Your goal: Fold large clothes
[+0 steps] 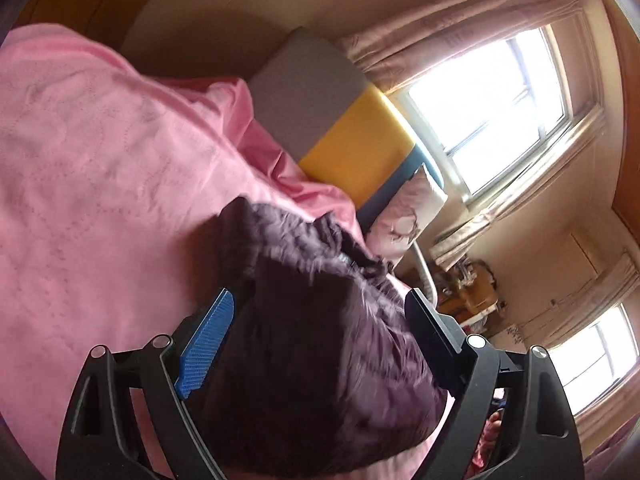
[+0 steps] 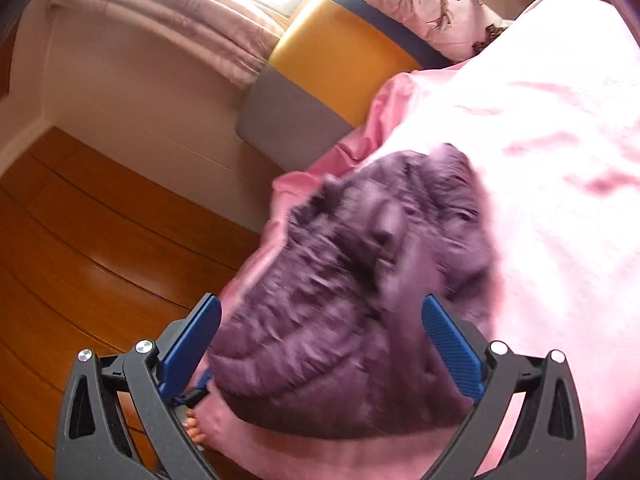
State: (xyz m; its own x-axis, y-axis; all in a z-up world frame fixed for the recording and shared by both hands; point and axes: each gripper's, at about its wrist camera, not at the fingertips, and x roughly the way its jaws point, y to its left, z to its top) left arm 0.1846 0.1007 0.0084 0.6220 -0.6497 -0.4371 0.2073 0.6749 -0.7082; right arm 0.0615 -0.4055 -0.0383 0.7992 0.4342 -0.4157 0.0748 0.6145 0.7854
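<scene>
A dark purple quilted jacket (image 1: 312,344) lies bunched on a pink bedcover (image 1: 100,160), blurred in both views. My left gripper (image 1: 320,296) hangs over it, open, its jaws wide apart and the pads off the cloth. In the right wrist view the same jacket (image 2: 316,344) lies near the bed's edge on the bedcover (image 2: 560,160). My right gripper (image 2: 320,300) is open above it, with blue pads (image 2: 452,344) spread wide and gripping nothing. How the jacket is folded I cannot tell.
A grey, yellow and blue headboard (image 1: 352,148) stands at the bed's far end with a deer-print pillow (image 2: 432,4) against it. Bright curtained windows (image 1: 488,108) lie beyond. A wooden floor (image 2: 80,240) runs beside the bed, where a person's bare foot (image 2: 212,412) stands.
</scene>
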